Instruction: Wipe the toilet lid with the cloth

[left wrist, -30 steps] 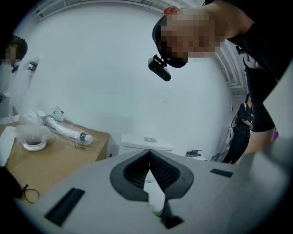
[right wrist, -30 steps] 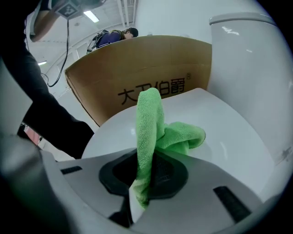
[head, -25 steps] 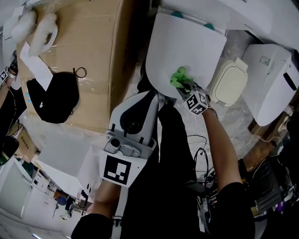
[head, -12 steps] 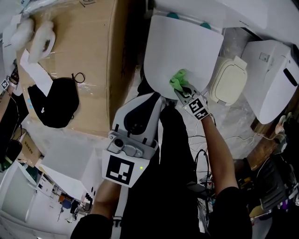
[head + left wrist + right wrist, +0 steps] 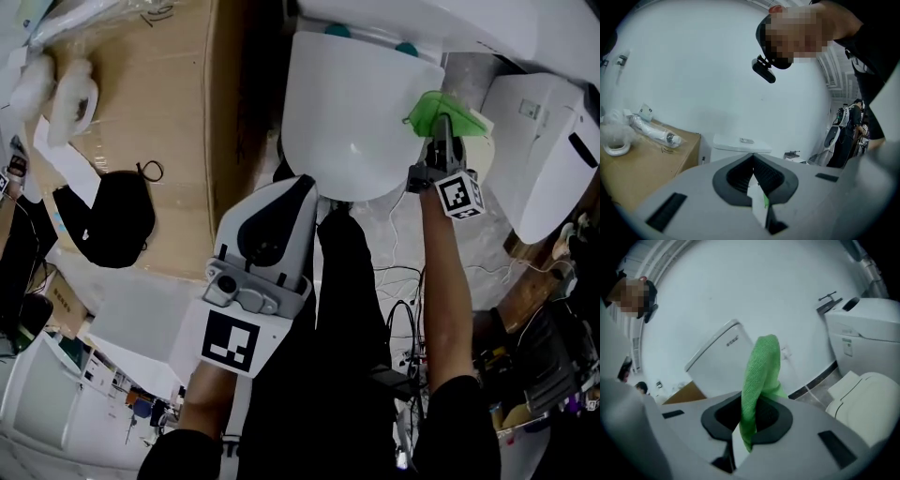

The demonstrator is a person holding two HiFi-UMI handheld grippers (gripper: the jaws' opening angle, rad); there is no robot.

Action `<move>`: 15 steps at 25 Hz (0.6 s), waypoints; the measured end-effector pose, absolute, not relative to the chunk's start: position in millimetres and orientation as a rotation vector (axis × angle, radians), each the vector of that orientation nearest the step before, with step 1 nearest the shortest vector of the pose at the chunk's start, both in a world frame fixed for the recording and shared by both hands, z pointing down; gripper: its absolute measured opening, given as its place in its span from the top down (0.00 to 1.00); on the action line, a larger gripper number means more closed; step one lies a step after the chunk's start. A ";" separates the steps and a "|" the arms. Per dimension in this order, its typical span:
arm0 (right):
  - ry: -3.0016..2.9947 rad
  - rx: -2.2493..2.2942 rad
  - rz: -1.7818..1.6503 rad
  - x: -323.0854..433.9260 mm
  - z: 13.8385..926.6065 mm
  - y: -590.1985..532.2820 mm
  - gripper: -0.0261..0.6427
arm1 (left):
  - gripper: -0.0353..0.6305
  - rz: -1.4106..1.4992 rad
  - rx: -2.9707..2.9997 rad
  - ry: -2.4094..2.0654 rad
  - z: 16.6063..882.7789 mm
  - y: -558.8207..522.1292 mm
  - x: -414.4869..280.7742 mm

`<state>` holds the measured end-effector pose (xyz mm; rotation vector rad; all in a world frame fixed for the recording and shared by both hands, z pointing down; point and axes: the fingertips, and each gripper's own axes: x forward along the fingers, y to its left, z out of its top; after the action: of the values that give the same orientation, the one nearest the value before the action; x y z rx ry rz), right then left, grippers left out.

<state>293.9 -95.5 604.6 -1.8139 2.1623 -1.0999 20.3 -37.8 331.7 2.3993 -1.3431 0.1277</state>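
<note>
Head view, toilet lid [image 5: 356,112]: white, smooth, seen at top centre.
Head view, cloth [image 5: 439,110]: green, held up at the lid's right rim. Contact w/ the lid can't be told.
Head view, right gripper [image 5: 441,131]: carried on an outstretched arm. Marker cube [image 5: 460,194] is seen just behind the jaws.
Head view, left gripper [image 5: 302,184]: held low, tip near the lid's near-left edge, well apart from the cloth.
Head view, surroundings: cardboard box [image 5: 159,122] is seen left of the toilet, w/ a black item [image 5: 108,216] lying on it.
Left gripper view, left gripper [image 5: 754,185]: jaws are pressed together, nothing clamped btw. them.
Left gripper view, bkgd: cistern [image 5: 740,143] is seen ahead against a white wall. Cardboard box [image 5: 642,164] at left, w/ a wrapped white part [image 5: 654,133] on top.
Right gripper view, right gripper [image 5: 747,425]: jaws are closed on the cloth [image 5: 761,373], which sticks up out of them as a folded strip.
Right gripper view, bkgd: second toilet [image 5: 862,329] is seen at right, cream seat [image 5: 860,397] below it. White unit [image 5: 717,357] is seen behind the cloth.
</note>
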 end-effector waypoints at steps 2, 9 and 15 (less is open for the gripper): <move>2.079 -1.982 -1.065 324.0 609.3 -113.8 0.89 | 0.94 0.123 2.401 -1.341 332.2 -42.9 22.0; 2.322 -2.217 -1.188 331.3 671.9 -148.0 0.89 | 0.94 0.146 2.406 -1.304 338.7 -54.2 30.5; 2.362 -2.139 -1.361 294.2 710.7 -152.4 0.89 | 0.94 0.157 2.393 -1.295 344.9 -61.2 29.7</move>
<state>294.2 -152.4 710.7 -2.1389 2.3620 -1.3611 29.7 -61.2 344.9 2.3930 -1.2946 0.1567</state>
